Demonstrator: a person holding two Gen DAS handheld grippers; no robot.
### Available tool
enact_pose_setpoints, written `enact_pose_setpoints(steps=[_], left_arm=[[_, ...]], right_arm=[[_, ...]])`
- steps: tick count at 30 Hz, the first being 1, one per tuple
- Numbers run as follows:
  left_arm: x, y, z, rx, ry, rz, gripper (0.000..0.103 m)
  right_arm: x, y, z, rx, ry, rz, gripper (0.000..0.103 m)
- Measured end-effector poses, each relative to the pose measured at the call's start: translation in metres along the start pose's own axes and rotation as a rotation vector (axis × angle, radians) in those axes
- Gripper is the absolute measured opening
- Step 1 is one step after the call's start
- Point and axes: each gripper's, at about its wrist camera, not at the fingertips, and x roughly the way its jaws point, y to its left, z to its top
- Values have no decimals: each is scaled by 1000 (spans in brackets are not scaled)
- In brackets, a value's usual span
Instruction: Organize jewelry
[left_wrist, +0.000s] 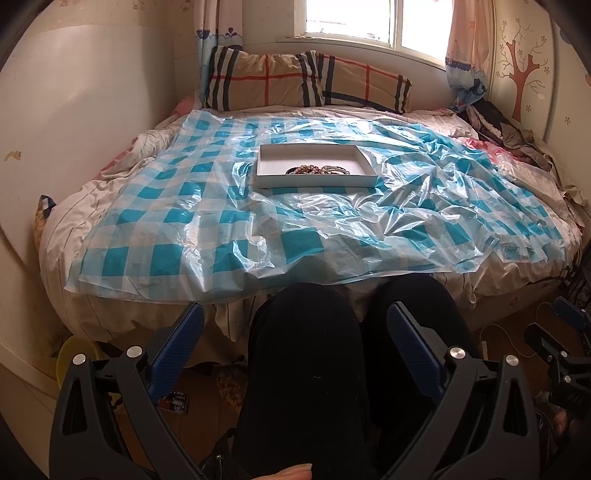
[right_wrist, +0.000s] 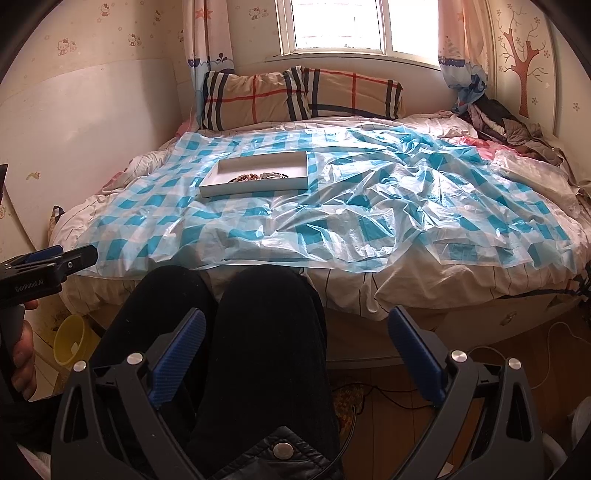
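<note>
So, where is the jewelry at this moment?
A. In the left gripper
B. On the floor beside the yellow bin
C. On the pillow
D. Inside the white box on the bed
D: the jewelry lies in a heap inside the open white box, which rests on the blue checked plastic sheet; the left gripper and the right gripper are both open, empty and apart from the box.
</note>
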Motion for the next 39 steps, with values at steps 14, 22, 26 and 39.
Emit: enact_pose_setpoints(steps=[14, 22, 26, 39], left_arm=[[-1, -2, -2, 1, 3, 2, 95], [-1, -2, -1, 0, 3, 1, 95], [0, -2, 0, 2, 5, 1, 95], [-1, -3, 0, 4, 6, 2, 95]], right_arm=[[0, 0, 1, -2, 0, 0, 95], [0, 1, 1, -2, 1, -1, 96], [0, 1, 0, -2, 1, -1, 96], [0, 2, 0, -3, 2, -2, 96]])
